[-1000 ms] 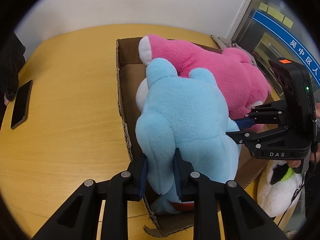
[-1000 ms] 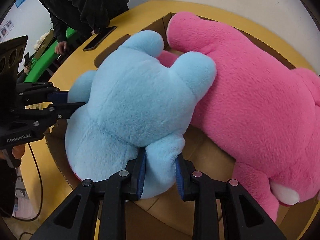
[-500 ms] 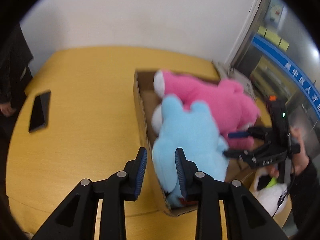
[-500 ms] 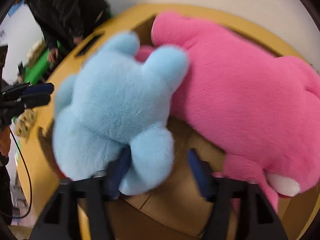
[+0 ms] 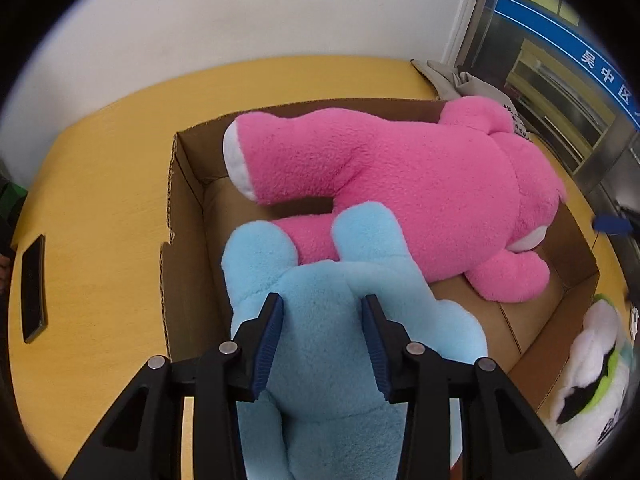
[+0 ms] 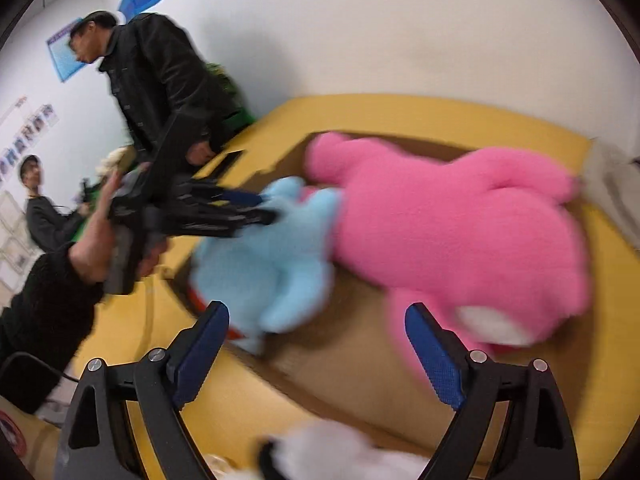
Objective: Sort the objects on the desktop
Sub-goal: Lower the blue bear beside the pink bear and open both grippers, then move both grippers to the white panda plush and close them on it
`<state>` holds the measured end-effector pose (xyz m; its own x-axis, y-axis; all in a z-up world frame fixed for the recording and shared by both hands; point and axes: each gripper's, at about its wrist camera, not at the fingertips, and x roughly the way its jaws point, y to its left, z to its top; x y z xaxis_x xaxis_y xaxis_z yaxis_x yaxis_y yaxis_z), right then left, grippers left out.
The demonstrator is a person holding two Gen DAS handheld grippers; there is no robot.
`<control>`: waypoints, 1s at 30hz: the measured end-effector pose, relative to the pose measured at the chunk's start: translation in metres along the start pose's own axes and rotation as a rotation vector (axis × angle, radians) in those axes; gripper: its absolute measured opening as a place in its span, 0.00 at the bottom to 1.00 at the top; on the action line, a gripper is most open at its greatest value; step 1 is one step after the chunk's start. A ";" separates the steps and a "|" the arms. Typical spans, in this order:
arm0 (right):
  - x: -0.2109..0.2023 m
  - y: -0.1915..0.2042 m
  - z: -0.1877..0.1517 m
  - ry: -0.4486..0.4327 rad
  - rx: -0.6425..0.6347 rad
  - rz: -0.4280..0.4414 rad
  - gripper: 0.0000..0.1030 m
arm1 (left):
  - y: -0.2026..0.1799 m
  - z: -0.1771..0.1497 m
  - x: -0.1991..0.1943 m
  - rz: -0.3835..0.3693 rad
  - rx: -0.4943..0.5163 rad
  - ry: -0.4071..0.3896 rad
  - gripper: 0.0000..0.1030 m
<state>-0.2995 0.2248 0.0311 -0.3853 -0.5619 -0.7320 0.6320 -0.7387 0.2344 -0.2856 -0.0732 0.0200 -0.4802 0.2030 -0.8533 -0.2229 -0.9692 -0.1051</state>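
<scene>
Two plush toys lie in the open cardboard box (image 5: 188,216) on the yellow bench (image 5: 100,208): a blue toy (image 5: 340,320) at the near left, a pink toy (image 5: 420,200) across the far right, the two touching. A phone (image 5: 34,288) lies on the bench left of the box. The left tool (image 5: 322,334) is partly spread, its blue pads (image 5: 269,344) over the blue toy's back without pinching it. The right tool (image 6: 316,356) gapes wide and empty, apart from both toys. A white toy (image 5: 592,380) sits outside the box at the right.
</scene>
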 end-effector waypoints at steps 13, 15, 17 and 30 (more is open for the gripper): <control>0.080 -0.097 0.023 0.095 0.143 -0.328 0.88 | 0.005 -0.007 0.017 -0.045 -0.028 -0.035 0.39; 0.078 -0.096 0.027 0.074 0.145 -0.326 0.88 | 0.005 -0.008 0.015 -0.046 -0.040 -0.042 0.39; 0.059 -0.085 0.027 0.030 0.124 -0.303 0.87 | 0.005 -0.009 0.011 -0.045 -0.053 -0.059 0.39; -0.109 0.039 -0.109 0.009 -0.125 0.010 0.97 | -0.079 -0.125 -0.090 -0.394 -0.114 -0.147 0.78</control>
<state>-0.1592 0.2978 0.0503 -0.3728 -0.5647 -0.7363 0.7148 -0.6807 0.1601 -0.1188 -0.0320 0.0416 -0.4947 0.5704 -0.6557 -0.3226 -0.8211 -0.4709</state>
